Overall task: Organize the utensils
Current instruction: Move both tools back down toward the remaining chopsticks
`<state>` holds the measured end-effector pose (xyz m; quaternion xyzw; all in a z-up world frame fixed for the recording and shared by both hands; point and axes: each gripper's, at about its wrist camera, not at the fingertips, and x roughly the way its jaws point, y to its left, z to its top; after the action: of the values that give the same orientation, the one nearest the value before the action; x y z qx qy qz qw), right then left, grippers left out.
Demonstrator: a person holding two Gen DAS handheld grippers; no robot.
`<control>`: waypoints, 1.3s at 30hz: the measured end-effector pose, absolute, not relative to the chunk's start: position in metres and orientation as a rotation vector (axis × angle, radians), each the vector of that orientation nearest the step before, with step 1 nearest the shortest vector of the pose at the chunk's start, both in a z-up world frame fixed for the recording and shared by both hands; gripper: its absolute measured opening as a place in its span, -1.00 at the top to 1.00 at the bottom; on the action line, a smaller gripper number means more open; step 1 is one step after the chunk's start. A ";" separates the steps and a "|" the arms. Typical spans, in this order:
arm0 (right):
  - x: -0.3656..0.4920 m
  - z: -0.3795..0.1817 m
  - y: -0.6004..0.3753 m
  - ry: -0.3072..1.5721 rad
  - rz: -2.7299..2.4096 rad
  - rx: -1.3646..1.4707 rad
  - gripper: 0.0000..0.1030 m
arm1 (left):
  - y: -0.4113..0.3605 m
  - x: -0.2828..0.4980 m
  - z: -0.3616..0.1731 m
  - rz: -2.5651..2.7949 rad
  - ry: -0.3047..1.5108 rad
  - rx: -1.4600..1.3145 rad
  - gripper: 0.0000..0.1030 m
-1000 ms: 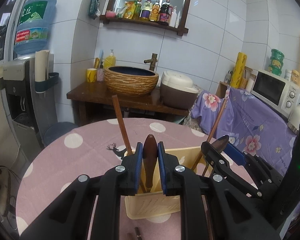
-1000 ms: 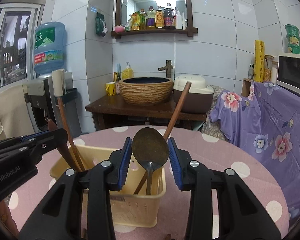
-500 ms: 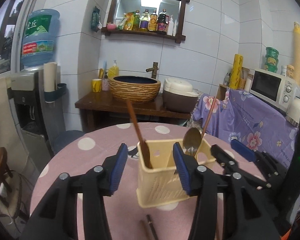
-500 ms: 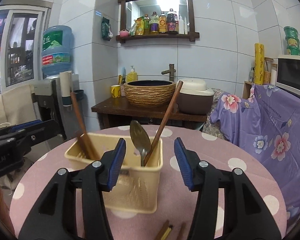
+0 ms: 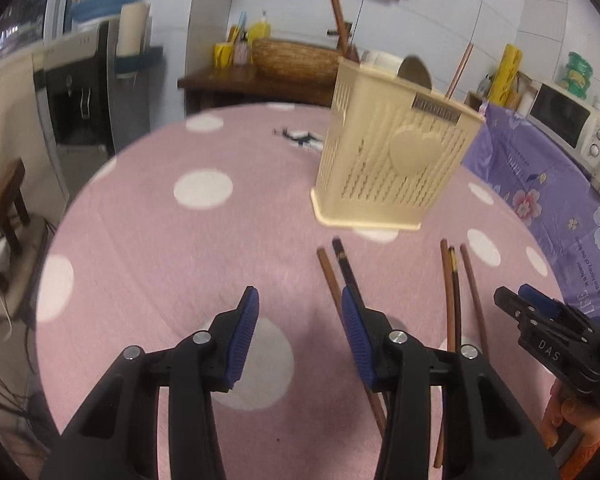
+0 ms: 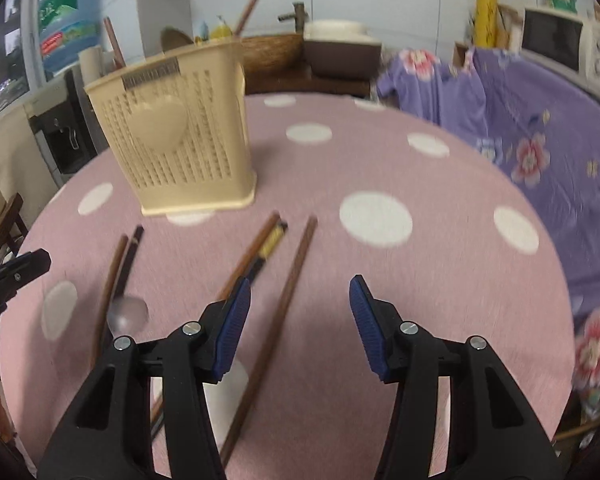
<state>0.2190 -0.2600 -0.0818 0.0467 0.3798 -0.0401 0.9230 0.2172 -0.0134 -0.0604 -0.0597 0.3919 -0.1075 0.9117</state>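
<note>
A cream slotted utensil holder point(image 5: 396, 160) stands upright on the round pink polka-dot table point(image 5: 188, 240), with 2 wooden handles point(image 5: 338, 20) and a spoon bowl point(image 5: 414, 72) rising above its rim. In front of it, 5 chopsticks point(image 6: 288, 300) lie loose on the cloth: 2 just left of centre, 3 further right, the pair running under the left gripper's right finger. The left gripper point(image 5: 300, 332), its jaws having just eased inward, hangs with jaws apart and nothing between them. The right gripper point(image 6: 300, 320), jaws likewise apart after widening, holds nothing; 1 chopstick lies on the cloth below the gap between its jaws. Bare cloth spreads to the right of the chopsticks out to the table's curved edge, where a purple floral cover point(image 6: 540, 128) begins. A water dispenser point(image 5: 80, 92) stands beyond the far left edge.
</note>
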 end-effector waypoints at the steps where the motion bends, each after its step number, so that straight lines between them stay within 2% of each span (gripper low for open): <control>1: 0.217 -0.086 -0.260 0.790 -0.082 0.104 -0.02 | -0.014 0.216 -0.063 -0.227 0.816 -0.129 0.18; 4: 0.212 -0.091 -0.259 0.800 -0.085 0.116 -0.02 | -0.023 0.216 -0.068 -0.248 0.832 -0.116 0.21; 8: 0.209 -0.089 -0.255 0.796 -0.079 0.111 -0.02 | -0.038 0.226 -0.077 -0.261 0.873 -0.094 0.39; 18: 0.210 -0.093 -0.254 0.814 -0.080 0.089 -0.02 | -0.056 0.237 -0.093 -0.232 0.925 -0.045 0.61; 20: 0.212 -0.093 -0.255 0.827 -0.073 0.092 -0.02 | -0.054 0.238 -0.093 -0.226 0.930 -0.046 0.71; 27: 0.231 -0.100 -0.268 0.898 -0.051 0.149 0.00 | -0.046 0.243 -0.093 -0.220 0.945 -0.056 0.74; 35: 0.260 -0.104 -0.259 0.916 -0.083 0.133 0.25 | -0.048 0.250 -0.094 -0.211 0.947 -0.085 0.74; 39: 0.275 -0.105 -0.257 0.911 -0.120 0.125 0.48 | -0.053 0.253 -0.094 -0.199 0.939 -0.063 0.74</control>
<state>0.2748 -0.2571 -0.1053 0.0601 0.4393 -0.0577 0.8944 0.2533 -0.0528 -0.0936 -0.0303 0.4517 -0.0958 0.8865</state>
